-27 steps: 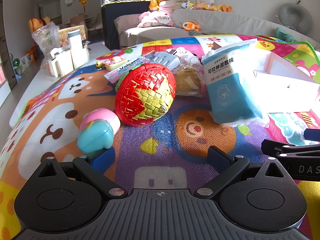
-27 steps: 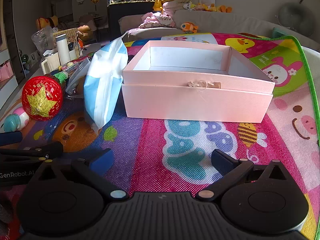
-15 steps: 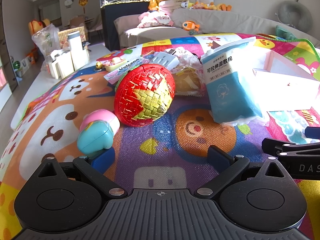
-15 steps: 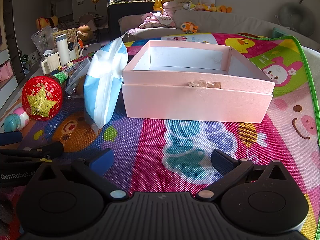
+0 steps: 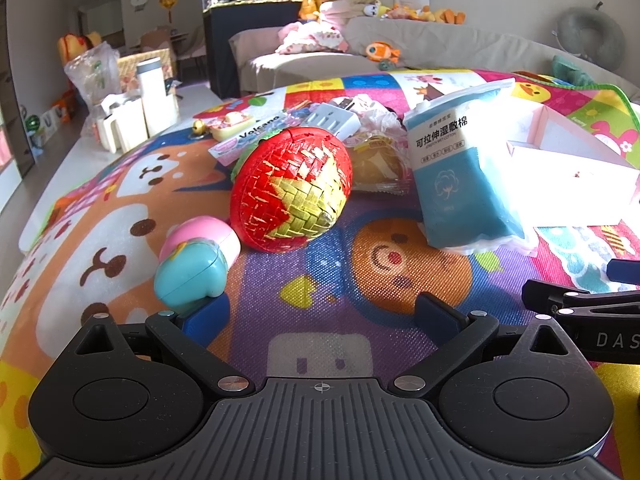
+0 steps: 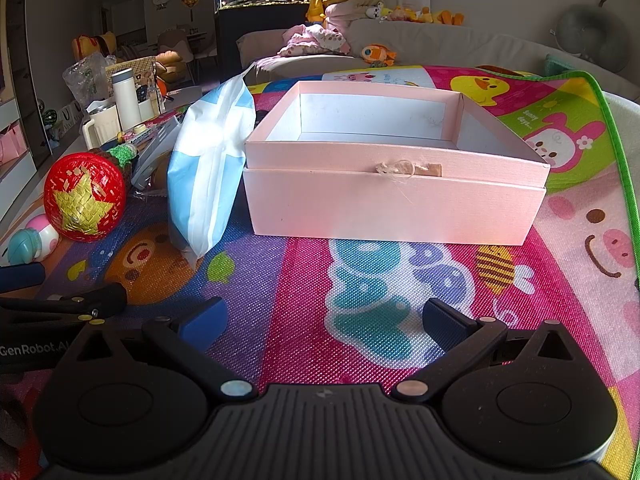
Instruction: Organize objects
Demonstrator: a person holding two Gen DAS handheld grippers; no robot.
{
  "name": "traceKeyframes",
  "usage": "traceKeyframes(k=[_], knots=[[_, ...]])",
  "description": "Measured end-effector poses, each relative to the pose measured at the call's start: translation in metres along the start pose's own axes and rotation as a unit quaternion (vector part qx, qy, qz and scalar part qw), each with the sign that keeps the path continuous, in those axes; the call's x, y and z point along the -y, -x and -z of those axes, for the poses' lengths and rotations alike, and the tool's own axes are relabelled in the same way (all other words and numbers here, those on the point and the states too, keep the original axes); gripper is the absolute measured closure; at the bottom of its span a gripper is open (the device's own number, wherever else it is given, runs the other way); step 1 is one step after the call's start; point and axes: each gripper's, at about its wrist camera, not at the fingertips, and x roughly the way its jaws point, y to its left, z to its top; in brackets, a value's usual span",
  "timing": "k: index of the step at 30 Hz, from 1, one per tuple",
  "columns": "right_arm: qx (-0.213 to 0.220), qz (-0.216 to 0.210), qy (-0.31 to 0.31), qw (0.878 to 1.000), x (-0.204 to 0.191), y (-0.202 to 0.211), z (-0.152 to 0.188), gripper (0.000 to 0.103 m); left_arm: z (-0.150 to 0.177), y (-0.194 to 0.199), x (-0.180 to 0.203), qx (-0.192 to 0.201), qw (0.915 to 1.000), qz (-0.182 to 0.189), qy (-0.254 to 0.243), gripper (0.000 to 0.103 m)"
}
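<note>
Nothing has been put away yet, as far as the pictures show: the pink box (image 6: 394, 200) sits open on the play mat (image 6: 304, 280) toward the mat's right side, near its green-trimmed edge, and what can be seen of its inside is bare. Everything to be tidied lies loose to the left of it. The blue cotton-pad pack (image 5: 460, 176) stands tilted just beside the box's left wall, close enough that it may be leaning on it. Further left sits the red woven ball (image 5: 292, 188) with its yellow star, and nearer the camera, touching or almost touching the ball, is the small pink-and-teal toy (image 5: 192, 256). Behind the ball a clutter of wrapped snacks and small packets (image 5: 360, 136), including a white plug-like piece, is heaped toward the mat's far edge. The left gripper (image 5: 320, 312) hovers low over the mat in front of the ball and the toy, its jaws spread wide with nothing between them. The right gripper (image 6: 322, 320) faces the box's front wall, jaws likewise released and empty. So the job looks to be at its very start: each loose thing has to be picked up and set into the box, and the small toy or the ball appears the handiest first pick for the left side.
</note>
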Motion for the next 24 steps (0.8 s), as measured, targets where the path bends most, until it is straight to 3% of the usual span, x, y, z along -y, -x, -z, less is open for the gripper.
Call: traceKeyframes(k=[5,10,13,17,21,24], knots=[[-0.001,-0.002,-0.002,1.000,0.001,0.000,0.000,0.000,-0.002,0.012,-0.010,-0.007,0.9998,0.012,0.017,0.002],[-0.018,-0.031,0.023,0.999,0.009,-0.001,-0.002,0.000,-0.019,0.049,-0.042,0.048,0.9964,0.019,0.067,0.002],[-0.027,-0.036,0.033,0.998,0.007,0.002,-0.004,0.000,-0.040,0.049,-0.063,0.049,0.9919,0.041,0.110,0.002],[-0.035,-0.039,0.036,0.998,0.007,0.002,-0.006,0.000,-0.075,0.012,-0.067,0.006,0.9851,0.096,0.143,0.002],[-0.042,-0.042,0.037,0.998,0.008,0.003,-0.006,0.000,-0.093,-0.038,-0.068,-0.038,0.9833,0.084,0.157,0.003],[-0.046,-0.039,0.034,0.998,0.007,0.005,-0.006,0.000,-0.095,-0.070,-0.073,-0.089,0.9747,0.083,0.187,0.009]])
